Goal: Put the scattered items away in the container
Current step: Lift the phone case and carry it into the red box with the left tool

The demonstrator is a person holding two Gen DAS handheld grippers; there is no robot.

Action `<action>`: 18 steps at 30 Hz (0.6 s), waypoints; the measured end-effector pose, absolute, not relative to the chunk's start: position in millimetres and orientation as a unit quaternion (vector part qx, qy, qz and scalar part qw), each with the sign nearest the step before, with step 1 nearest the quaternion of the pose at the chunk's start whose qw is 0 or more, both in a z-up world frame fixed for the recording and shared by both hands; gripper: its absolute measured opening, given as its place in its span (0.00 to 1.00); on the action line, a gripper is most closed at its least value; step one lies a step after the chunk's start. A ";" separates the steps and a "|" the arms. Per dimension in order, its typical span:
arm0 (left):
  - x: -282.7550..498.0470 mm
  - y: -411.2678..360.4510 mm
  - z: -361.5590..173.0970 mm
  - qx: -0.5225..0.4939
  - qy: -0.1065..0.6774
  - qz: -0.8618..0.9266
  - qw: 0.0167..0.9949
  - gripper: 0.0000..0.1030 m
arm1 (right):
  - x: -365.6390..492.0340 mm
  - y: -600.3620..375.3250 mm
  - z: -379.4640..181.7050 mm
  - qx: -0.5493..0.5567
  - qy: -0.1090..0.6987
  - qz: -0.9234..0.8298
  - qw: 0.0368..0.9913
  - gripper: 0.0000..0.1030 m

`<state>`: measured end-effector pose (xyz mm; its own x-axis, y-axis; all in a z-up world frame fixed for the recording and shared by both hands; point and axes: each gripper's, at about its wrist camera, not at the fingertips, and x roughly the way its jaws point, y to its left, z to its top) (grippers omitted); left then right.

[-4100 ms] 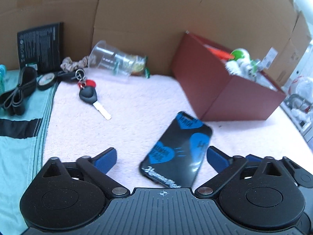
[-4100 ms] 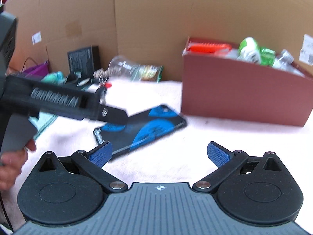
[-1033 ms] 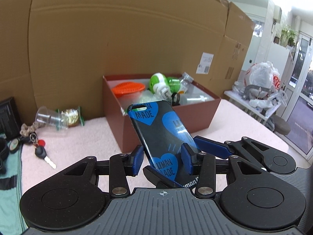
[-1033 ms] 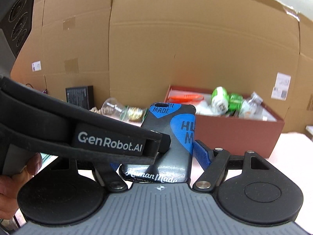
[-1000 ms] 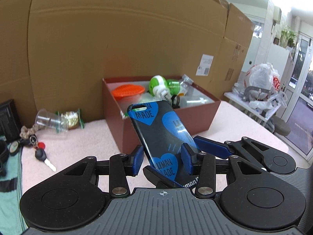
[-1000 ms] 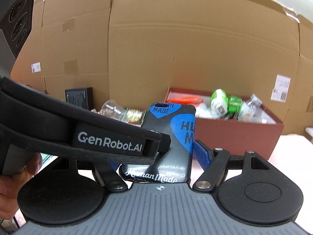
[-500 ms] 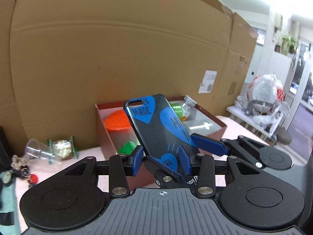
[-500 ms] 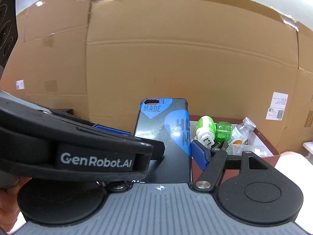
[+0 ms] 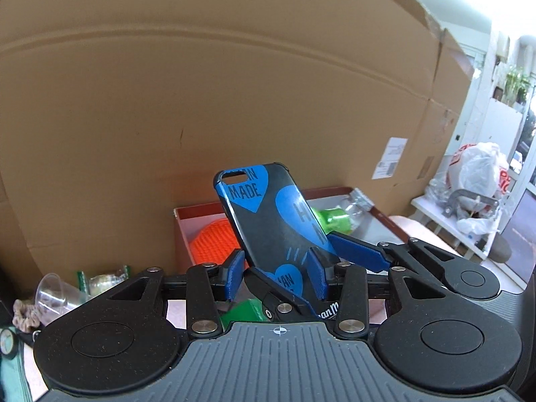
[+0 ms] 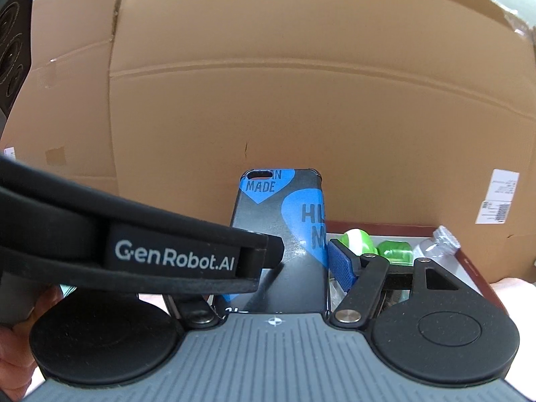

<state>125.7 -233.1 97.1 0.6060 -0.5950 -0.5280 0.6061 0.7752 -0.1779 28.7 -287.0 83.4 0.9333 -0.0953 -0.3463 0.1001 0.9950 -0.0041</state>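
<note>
I hold the phone case (image 9: 268,221) in both grippers, left (image 9: 274,276) and right (image 10: 284,268) fingers apparently pinching its edges, steadying it above the red box (image 9: 182,231).

Left gripper (image 9: 276,276) in my view, blue pads (image 9: 234,276) either side of phone case (image 9: 268,214); jaws just eased wider, can't tell if pads grip. Case tilted up, camera cutout on top. Right gripper (image 9: 351,251) pad on case's right edge. Red box (image 9: 182,231) behind: orange item (image 9: 212,241), green bottle (image 9: 333,217). Clear cup (image 9: 53,296) lower left.
</note>
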 end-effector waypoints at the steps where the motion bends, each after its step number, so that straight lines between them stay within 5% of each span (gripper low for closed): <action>1: 129.9 -233.8 94.3 0.013 0.295 -0.335 0.895 0.55 | 33.2 -287.8 81.6 0.008 0.179 -0.049 0.983 0.72; 13: 159.9 -214.7 71.1 -0.033 0.332 -0.335 0.881 0.59 | 36.8 -302.9 53.1 0.041 0.201 -0.038 0.978 0.81; 16: 157.5 -221.6 71.5 -0.032 0.329 -0.346 0.878 0.63 | 31.9 -298.7 51.2 0.035 0.198 -0.045 0.979 0.74; 18: 155.4 -226.3 71.0 -0.029 0.329 -0.348 0.877 0.70 | 31.4 -292.9 50.4 0.032 0.202 -0.045 0.978 0.58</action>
<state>155.4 -226.3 71.0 0.5412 -0.6307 -0.5562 0.5923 0.7554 -0.2803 31.4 -292.9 50.4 0.9142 -0.0744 -0.3983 0.1005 0.9939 0.0451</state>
